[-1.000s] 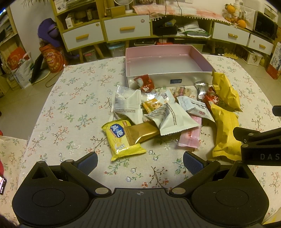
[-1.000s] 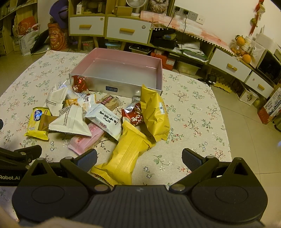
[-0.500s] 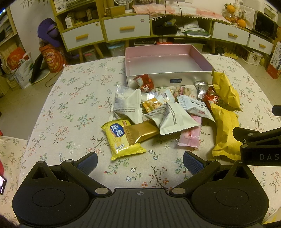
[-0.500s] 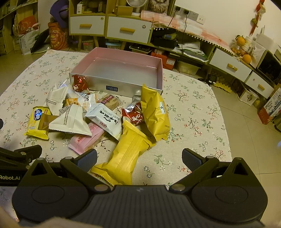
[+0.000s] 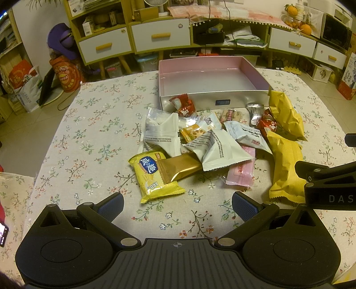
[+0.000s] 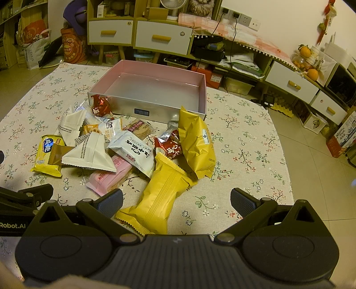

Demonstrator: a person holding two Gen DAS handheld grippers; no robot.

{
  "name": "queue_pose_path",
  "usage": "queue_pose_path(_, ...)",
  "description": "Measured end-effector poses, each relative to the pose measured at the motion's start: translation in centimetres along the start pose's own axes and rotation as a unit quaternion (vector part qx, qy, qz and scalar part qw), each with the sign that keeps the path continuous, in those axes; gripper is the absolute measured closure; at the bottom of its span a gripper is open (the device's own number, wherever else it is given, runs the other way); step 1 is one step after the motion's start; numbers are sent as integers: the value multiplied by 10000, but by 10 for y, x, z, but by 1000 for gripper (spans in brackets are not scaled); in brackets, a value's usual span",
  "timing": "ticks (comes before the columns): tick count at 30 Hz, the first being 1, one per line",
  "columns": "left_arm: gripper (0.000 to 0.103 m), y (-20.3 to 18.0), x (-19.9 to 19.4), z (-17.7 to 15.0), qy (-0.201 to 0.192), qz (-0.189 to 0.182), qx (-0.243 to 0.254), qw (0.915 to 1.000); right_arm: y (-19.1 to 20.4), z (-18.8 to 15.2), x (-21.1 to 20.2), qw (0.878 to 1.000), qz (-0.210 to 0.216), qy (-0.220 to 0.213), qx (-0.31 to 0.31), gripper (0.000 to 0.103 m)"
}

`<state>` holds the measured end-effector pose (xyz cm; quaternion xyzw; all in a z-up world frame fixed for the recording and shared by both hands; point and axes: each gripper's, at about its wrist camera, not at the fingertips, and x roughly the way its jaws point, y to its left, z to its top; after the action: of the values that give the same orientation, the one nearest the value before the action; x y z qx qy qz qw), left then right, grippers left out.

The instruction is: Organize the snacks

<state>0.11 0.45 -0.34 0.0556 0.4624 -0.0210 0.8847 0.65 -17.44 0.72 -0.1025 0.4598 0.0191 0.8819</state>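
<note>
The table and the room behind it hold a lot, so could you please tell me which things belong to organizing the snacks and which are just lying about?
Part of the job:
- pile of snack packets on the tablecloth
- pink box, nothing in it yet
- left gripper and right gripper, both open

Just lying about:
- drawer cabinets
- oranges
- fan
- orange bag on the floor
</note>
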Motion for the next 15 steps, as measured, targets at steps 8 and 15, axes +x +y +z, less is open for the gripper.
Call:
queue_pose_path(8, 0, 0, 0, 0, 3, 0, 5, 10000, 1, -1, 1, 10000, -13, 3, -14, 0)
queue_pose_path(15, 0, 1, 2, -2, -50, 0, 56, 10000, -2, -1, -1, 9996, 143, -139, -212, 0)
